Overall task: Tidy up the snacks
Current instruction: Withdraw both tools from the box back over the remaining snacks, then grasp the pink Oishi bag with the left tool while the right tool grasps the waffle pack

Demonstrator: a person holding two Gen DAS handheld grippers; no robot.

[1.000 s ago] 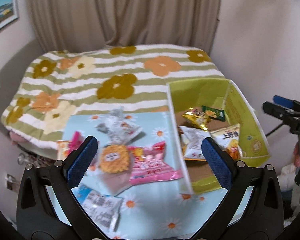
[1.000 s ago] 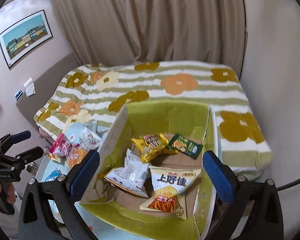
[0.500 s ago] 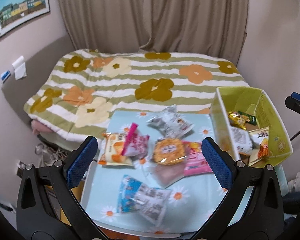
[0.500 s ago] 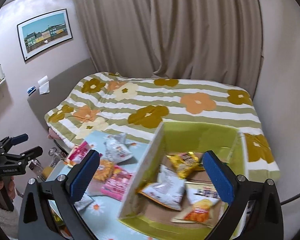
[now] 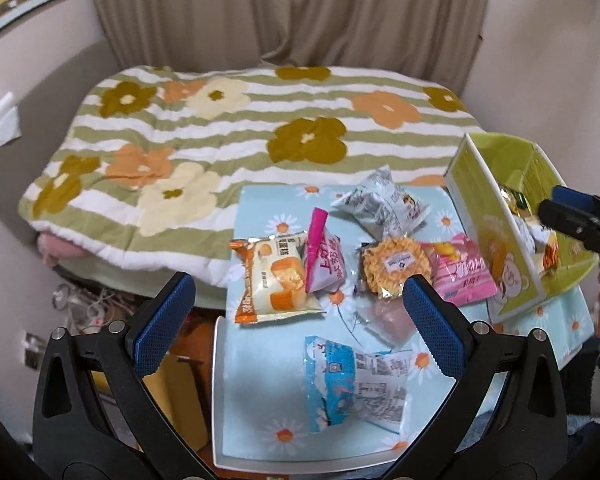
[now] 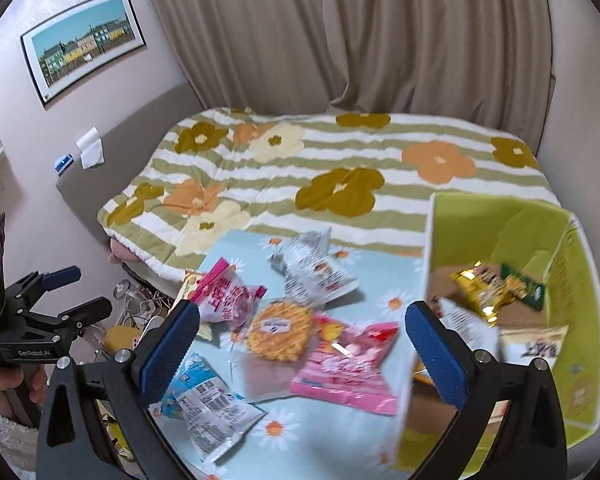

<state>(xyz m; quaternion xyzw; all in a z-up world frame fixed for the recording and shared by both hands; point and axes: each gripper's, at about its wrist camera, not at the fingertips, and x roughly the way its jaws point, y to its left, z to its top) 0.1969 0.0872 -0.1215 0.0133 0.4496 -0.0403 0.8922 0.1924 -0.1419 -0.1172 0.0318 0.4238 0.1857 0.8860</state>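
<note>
Several snack packs lie on a light blue daisy-print table [image 5: 260,392]: an orange cake pack [image 5: 274,280], a pink pouch [image 5: 324,260], a silver bag [image 5: 384,200], a round noodle cake [image 5: 396,266], a pink pack [image 5: 464,276] and a blue-white pack [image 5: 352,384]. A green box [image 6: 500,232] at the right holds several packs. My left gripper [image 5: 298,320] is open and empty above the table's near edge. My right gripper [image 6: 300,344] is open and empty above the noodle cake [image 6: 280,334], left of the box.
A bed with a striped flower blanket [image 5: 260,120] lies behind the table, with curtains [image 6: 340,40] behind it. Cables and clutter lie on the floor [image 5: 84,304] left of the table. A framed picture [image 6: 84,44] hangs on the left wall.
Both grippers have swung left, away from the box and over the loose snacks. The box has moved toward the right edge of both views. Both grippers stay open and empty.
</note>
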